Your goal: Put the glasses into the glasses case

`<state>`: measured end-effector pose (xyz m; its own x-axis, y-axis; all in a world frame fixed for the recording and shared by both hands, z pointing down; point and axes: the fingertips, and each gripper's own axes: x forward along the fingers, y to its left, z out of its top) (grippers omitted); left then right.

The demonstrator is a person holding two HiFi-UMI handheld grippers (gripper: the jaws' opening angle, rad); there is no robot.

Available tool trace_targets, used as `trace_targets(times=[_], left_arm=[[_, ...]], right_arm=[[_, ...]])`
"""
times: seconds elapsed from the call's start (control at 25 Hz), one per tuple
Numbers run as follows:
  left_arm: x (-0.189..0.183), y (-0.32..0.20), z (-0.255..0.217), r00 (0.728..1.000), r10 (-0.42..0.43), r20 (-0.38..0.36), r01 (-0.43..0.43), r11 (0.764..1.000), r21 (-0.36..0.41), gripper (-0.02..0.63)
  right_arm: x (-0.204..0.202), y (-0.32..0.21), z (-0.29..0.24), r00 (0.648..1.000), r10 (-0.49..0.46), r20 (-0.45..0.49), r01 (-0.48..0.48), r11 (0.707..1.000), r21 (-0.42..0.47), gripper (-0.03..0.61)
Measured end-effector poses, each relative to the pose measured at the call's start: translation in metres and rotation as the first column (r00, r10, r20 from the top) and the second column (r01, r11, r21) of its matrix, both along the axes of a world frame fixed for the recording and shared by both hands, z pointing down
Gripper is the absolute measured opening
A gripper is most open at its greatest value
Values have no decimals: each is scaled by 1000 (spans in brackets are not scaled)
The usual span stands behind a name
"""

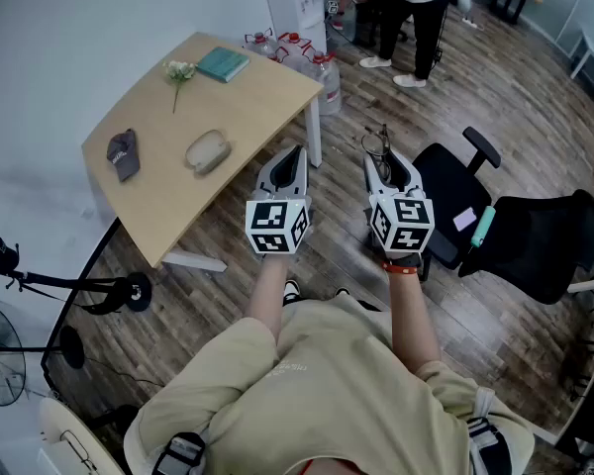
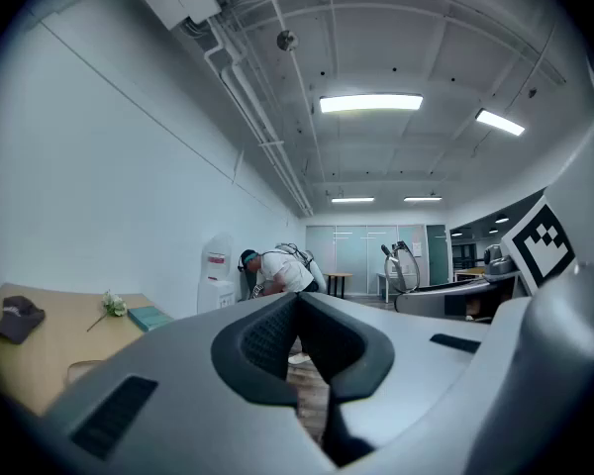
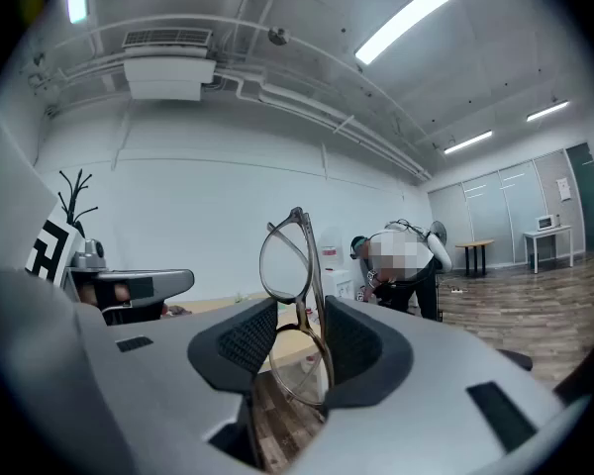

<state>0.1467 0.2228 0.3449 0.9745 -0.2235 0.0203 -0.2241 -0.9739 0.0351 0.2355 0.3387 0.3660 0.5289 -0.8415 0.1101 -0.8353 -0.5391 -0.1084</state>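
Right hand-held gripper (image 3: 299, 310) is clamped on the thin grey-rimmed glasses with round clear lenses (image 3: 286, 263). The frame is pinched between the dark ribbed pads, one lens poking up above them and the other hanging below. The glasses are out over the wooden floor, off the near end of the light wooden counter (image 1: 247, 107).

Left hand-held gripper (image 1: 293, 158) is alongside, jaws together with nothing between them, just off the counter's near edge.

On the counter lies the beige oval glasses case (image 1: 207, 151), lid down, toward the near end. A dark grey cap (image 1: 124, 153) sits beside it, near the counter's wall-side edge. At the counter's far end are a teal book (image 1: 223, 64) and a small white flower sprig (image 1: 180, 70).
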Motion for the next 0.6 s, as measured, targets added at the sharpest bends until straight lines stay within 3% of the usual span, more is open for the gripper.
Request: trace_targets(times=[0.32, 0.6], left_arm=[[-5, 19, -2, 999, -45, -20, 44, 999, -12, 21], [-40, 4, 20, 983, -184, 23, 184, 983, 0, 21]], right_arm=[[6, 16, -3, 999, -45, -7, 45, 999, 14, 166], [-2, -23, 26, 975, -211, 74, 214, 976, -33, 166]])
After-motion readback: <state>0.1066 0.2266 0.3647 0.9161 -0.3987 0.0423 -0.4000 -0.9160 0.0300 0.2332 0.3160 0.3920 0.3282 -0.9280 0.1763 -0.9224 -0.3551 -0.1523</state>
